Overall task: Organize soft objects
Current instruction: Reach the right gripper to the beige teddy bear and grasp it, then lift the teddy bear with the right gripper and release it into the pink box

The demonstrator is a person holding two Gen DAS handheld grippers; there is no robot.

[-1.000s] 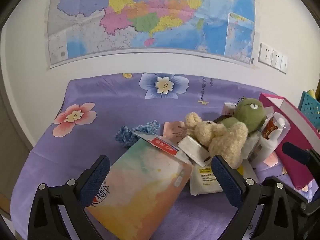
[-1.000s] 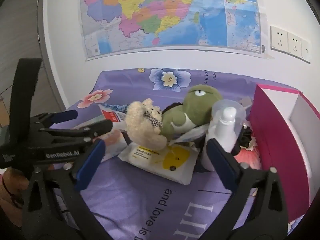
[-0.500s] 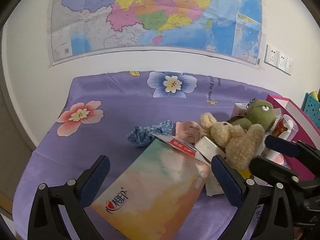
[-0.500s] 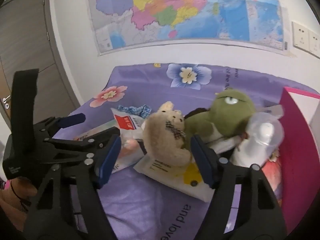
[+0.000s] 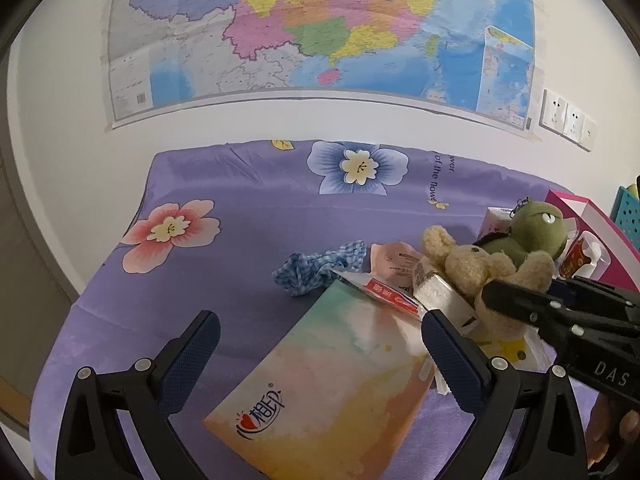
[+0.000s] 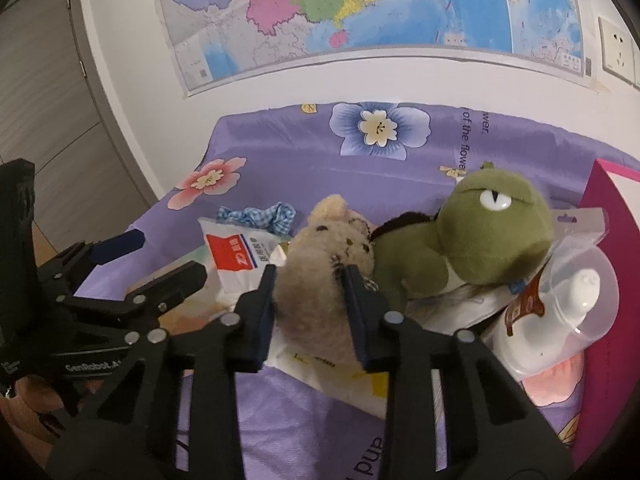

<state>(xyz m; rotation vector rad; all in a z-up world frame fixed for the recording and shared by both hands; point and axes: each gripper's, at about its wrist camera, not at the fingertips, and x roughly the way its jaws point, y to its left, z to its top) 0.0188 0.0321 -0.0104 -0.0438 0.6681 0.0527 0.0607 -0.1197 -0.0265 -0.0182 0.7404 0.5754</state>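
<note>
The right gripper point(image 6: 308, 292) has just been closing and now squeezes the tan teddy bear point(image 6: 320, 280), which lies on the pile straight ahead, its head pointing away, while the left gripper point(image 5: 316, 344) waits wide open, holding nothing.

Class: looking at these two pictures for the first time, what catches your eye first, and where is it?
The right tongs, whose jaws have just been closing, squeeze a beige plush bear at centre. A green plush frog lies against its right side. A colourful wall map hangs above the purple flowered sheet.
</note>
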